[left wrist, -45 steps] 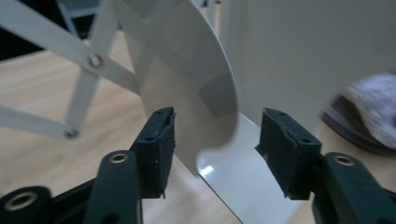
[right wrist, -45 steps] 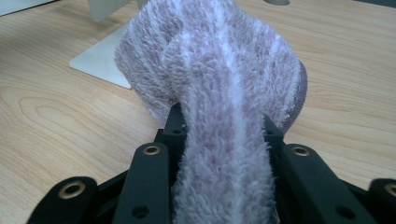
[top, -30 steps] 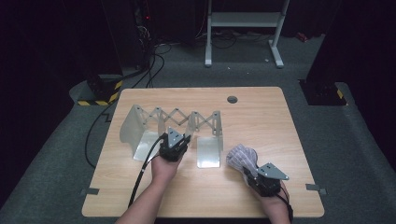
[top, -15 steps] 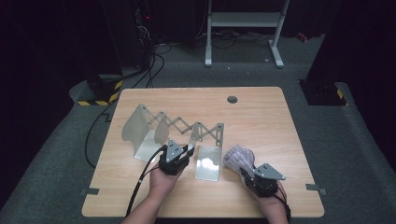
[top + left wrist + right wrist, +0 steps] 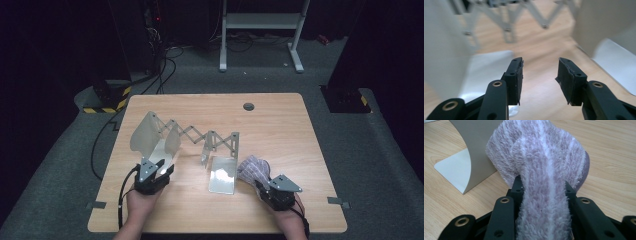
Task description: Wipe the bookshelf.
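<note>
The wooden table [image 5: 280,125] is carrying an expandable metal rack [image 5: 200,142]: curved pale-grey end plates joined by a scissor lattice, which is stretching across the table's middle. Its left end plate [image 5: 150,137] is standing near the table's left edge; its right end plate [image 5: 222,172] is lying just left of the cloth.

The fleece cloth [image 5: 254,169] is sitting near the front right of the table, clamped in the right gripper [image 5: 265,186]. It is fluffy, pale lilac with white stripes, and bunched into a rounded wad. In the right gripper view the cloth [image 5: 541,182] is bulging above the jaws, which are pressing on a fold of it from both sides.

The left gripper [image 5: 162,170] is hovering at the foot of the left end plate. Its jaws have just been opening; in the left gripper view the left gripper [image 5: 539,75] is standing moderately apart with nothing between the pads.

No readable writing is appearing on any item.
</note>
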The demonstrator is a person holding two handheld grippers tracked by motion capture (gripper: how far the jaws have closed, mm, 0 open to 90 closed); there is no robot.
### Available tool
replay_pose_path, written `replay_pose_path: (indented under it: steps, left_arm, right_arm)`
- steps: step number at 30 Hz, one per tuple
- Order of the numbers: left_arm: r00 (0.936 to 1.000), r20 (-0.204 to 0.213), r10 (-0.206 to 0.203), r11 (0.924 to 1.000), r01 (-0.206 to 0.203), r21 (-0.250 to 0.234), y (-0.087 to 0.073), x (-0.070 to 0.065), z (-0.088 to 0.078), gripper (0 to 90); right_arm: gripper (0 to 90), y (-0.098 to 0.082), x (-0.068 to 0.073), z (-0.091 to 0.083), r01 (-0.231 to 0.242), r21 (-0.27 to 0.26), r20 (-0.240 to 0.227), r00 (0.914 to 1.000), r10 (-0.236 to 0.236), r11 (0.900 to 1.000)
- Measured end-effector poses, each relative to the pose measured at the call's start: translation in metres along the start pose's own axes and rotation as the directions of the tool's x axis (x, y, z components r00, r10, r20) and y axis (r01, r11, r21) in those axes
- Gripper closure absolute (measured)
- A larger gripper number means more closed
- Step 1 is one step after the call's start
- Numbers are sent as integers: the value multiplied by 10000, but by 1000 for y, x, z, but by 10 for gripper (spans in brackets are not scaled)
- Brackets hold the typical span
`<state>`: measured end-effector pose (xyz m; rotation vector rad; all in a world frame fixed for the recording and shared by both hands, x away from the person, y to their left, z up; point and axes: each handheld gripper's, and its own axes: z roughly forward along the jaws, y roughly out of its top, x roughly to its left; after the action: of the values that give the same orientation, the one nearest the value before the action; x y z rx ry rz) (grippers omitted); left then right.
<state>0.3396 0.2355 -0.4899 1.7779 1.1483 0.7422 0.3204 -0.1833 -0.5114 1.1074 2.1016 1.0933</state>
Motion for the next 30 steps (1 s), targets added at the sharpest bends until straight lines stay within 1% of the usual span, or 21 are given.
replay_pose_path:
  steps: [2,4,6,7,9,10,12,13,14,16,17,18,19,20,21,23,26,27,28,29,30]
  left_arm:
    - [9999,-86,-68,10000,67,-73,6,6,4,520]
    - [9999,-15,-105,9998,105,-155,13,10,9,532]
    - [10000,78,37,9997,-35,-252,23,12,16,560]
    - [9999,-29,110,9996,-111,-241,26,12,20,582]
    - [10000,-52,58,9999,-59,-154,29,13,24,693]
    - [10000,-72,51,9998,-53,-165,30,13,25,732]
    - [9996,-194,192,9994,-197,-279,30,10,23,830]
    - [9989,-377,289,9990,-302,-334,28,6,20,864]
    - [9987,-444,253,9990,-270,-363,26,5,18,870]
    - [9990,-413,186,9990,-202,-392,24,3,12,879]
    - [9990,-413,186,9990,-202,-392,24,3,12,879]
    - [9989,-416,238,9990,-253,-366,22,0,9,875]
    - [9980,-441,463,9983,-477,-322,19,-8,3,870]
    - [9979,-381,533,9980,-545,-329,17,-12,0,861]
    - [9979,-381,533,9980,-545,-329,17,-12,0,850]
    - [9969,-314,723,9966,-735,-372,13,-20,-5,831]
    - [9966,-191,807,9952,-816,-534,8,-29,-11,818]
    - [9962,-80,873,9947,-876,-546,7,-31,-12,806]
    - [9962,-80,873,9947,-876,-546,7,-31,-12,801]
    - [9965,-35,832,9950,-832,-556,7,-31,-12,799]
    - [9975,108,703,9957,-695,-606,6,-30,-12,798]
  right_arm:
    - [660,0,0,1,8,26,-5,10000,-8,10000]
    - [660,-1,0,1,6,46,-15,10000,-6,10000]
    - [659,-1,0,1,10,53,-15,10000,-10,10000]
    - [660,-1,0,1,8,45,-15,10000,-8,10000]
    - [660,-2,-1,1,-9,45,-14,10000,9,10000]
    - [659,-2,-1,1,-9,45,-14,10000,9,10000]
    - [660,-2,-1,1,9,64,-7,10000,-9,10000]
    - [660,-2,-1,1,6,85,-14,10000,-6,10000]
    - [659,-3,-1,2,13,100,-34,10000,-13,9999]
    - [659,-2,-1,3,41,108,-54,10000,-41,9999]
    - [660,-2,0,3,35,125,-59,10000,-34,9999]
    - [659,-2,1,3,72,152,-55,10000,-71,9999]
    - [659,-2,1,4,72,169,-53,10000,-71,9998]
    - [659,-1,2,4,75,195,-39,10000,-74,9998]
    - [659,-1,3,4,87,207,-32,10000,-86,9997]
    - [659,-1,5,5,79,254,-51,10000,-78,9996]
    - [658,-1,7,5,71,290,-70,10000,-69,9996]
    - [656,0,10,5,5,344,-124,9999,-1,9994]
    - [656,0,10,5,5,344,-124,9999,-1,9994]
    - [655,0,14,6,23,355,-222,9998,-15,9994]
    - [654,1,17,6,29,360,-281,9996,-19,9993]
